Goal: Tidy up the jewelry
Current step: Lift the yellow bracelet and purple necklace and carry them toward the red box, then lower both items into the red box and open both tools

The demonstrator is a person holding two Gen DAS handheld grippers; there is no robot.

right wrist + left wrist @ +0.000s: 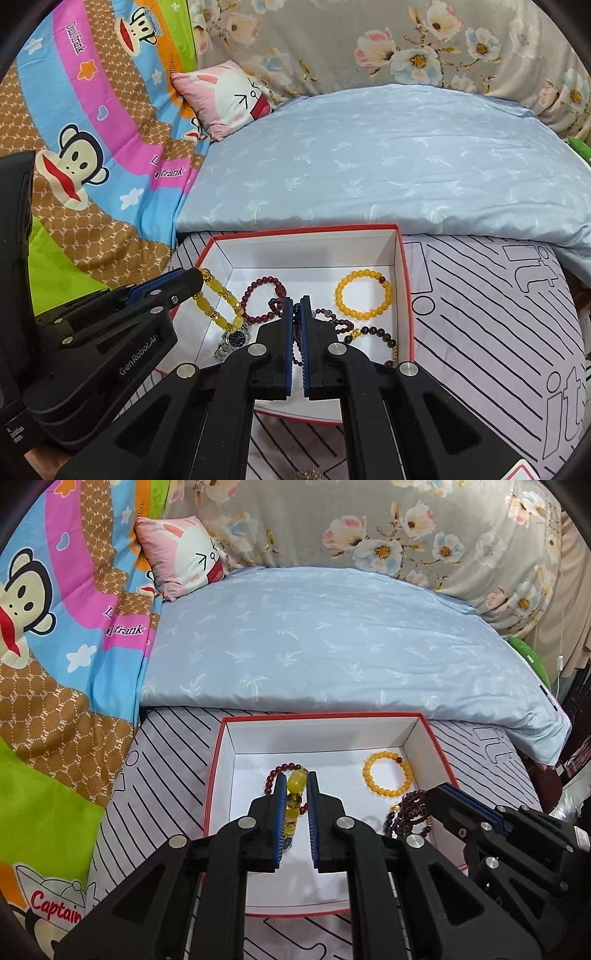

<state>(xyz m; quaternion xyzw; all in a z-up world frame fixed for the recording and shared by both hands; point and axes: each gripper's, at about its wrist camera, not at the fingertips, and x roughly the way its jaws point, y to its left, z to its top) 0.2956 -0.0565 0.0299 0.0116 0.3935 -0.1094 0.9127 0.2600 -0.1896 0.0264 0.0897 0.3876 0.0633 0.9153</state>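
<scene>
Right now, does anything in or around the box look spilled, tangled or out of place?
Nothing spilled. All the jewelry lies inside the red-edged box. The orange bead bracelet lies apart and tidy; the dark red strands overlap beside the right gripper. A wristwatch lies partly under the yellow bracelet in the left gripper.

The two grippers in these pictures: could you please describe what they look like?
Both the left gripper and the right gripper are matte black plastic with angular linkage arms, round silver pivot pins and small screws. Their long flat fingers are lined with ribbed blue pads. White "GenRobot.AI" lettering runs along the left one's side. No cables or sleeves show.
</scene>
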